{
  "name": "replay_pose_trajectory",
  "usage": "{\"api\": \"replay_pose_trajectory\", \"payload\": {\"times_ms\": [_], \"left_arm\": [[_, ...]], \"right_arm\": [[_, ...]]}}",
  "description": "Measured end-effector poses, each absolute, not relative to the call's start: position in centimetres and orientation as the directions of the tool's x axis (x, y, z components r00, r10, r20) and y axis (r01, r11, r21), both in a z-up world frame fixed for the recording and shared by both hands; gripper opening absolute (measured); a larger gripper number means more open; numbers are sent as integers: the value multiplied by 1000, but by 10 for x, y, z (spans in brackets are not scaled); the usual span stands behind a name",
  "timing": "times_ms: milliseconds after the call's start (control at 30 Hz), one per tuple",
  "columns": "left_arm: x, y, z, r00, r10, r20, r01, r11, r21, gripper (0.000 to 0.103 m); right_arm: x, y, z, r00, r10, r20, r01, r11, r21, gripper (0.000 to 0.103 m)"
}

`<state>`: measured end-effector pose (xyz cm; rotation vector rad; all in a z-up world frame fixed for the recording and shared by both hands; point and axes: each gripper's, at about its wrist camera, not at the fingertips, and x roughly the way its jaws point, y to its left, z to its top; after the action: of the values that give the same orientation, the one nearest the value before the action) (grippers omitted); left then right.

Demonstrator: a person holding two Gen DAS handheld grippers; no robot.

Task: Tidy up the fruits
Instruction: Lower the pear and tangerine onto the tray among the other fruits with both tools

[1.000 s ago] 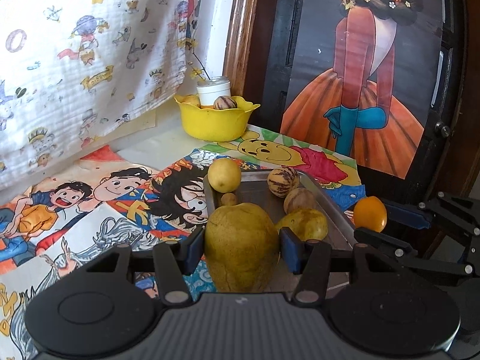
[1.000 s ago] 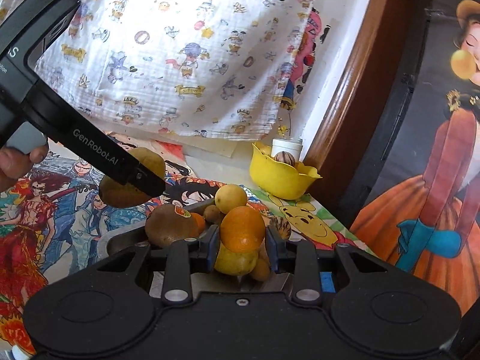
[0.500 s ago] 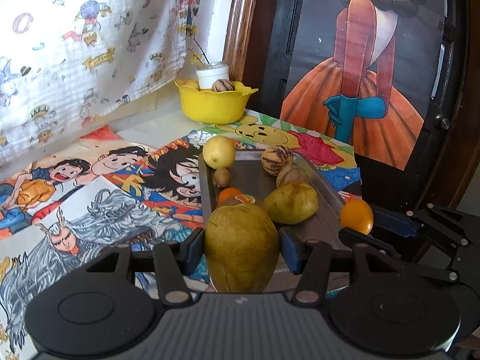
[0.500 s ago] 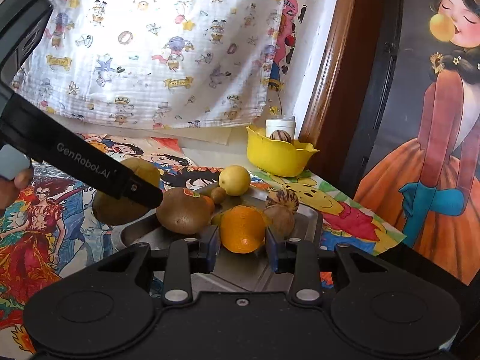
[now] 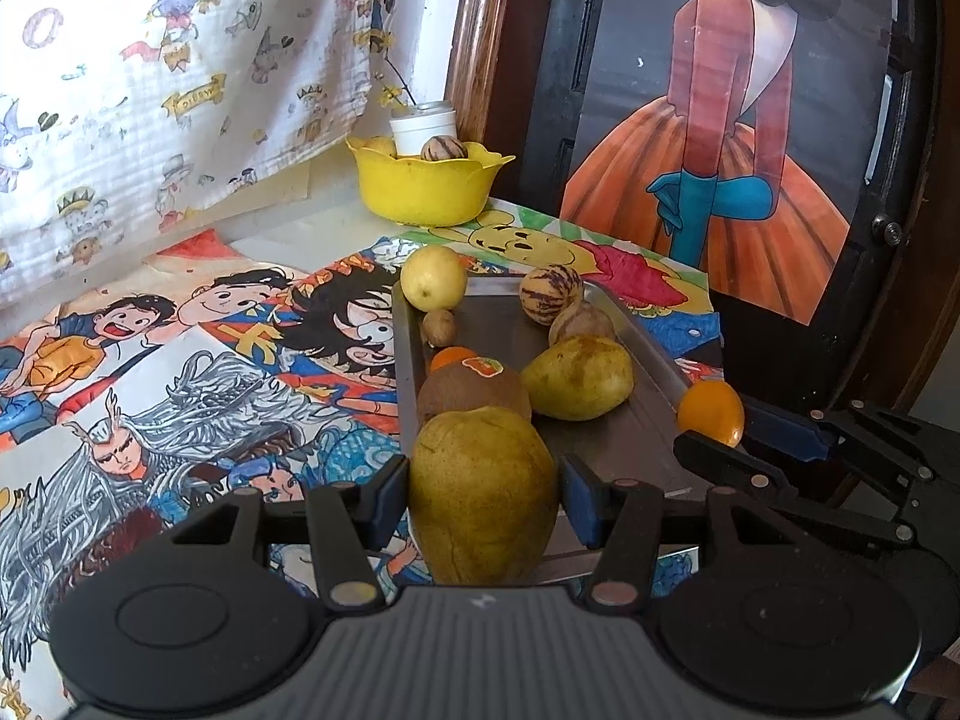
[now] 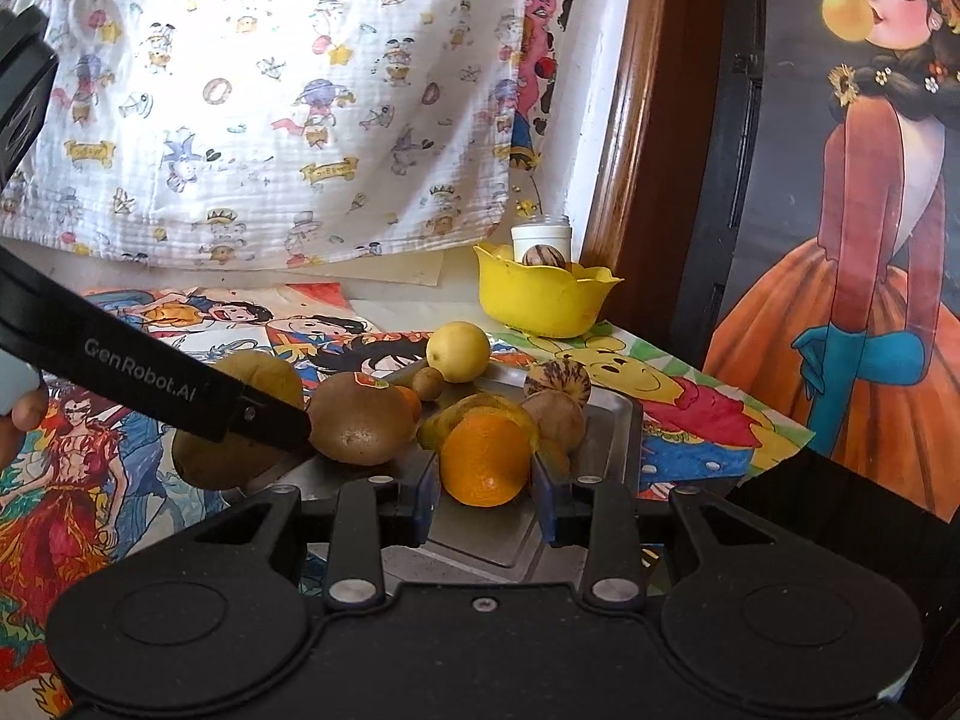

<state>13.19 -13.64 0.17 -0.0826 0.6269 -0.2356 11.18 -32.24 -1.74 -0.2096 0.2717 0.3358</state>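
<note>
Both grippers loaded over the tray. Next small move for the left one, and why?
Probably lower the left gripper a little and let the big pear go at the near end of the metal tray. The pear is clamped between its pads above that end, where bare metal shows, while the right gripper holds an orange beside it.

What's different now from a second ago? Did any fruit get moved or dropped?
Nothing was dropped. The left gripper still clamps the big pear and has carried it closer over the metal tray, so the brown fruit with the sticker now shows. The right gripper still clamps the orange and has rolled level. The fruits on the tray and the yellow bowl stayed put.
</note>
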Motion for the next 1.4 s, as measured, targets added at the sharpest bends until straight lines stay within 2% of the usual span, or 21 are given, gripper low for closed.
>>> {"api": "replay_pose_trajectory", "payload": {"times_ms": [1400], "left_arm": [[164,-148,-18,777,-287,-560,245,958,-150,58]], "right_arm": [[159,-330,-39,894,224,-387,-269,961,-64,35]]}}
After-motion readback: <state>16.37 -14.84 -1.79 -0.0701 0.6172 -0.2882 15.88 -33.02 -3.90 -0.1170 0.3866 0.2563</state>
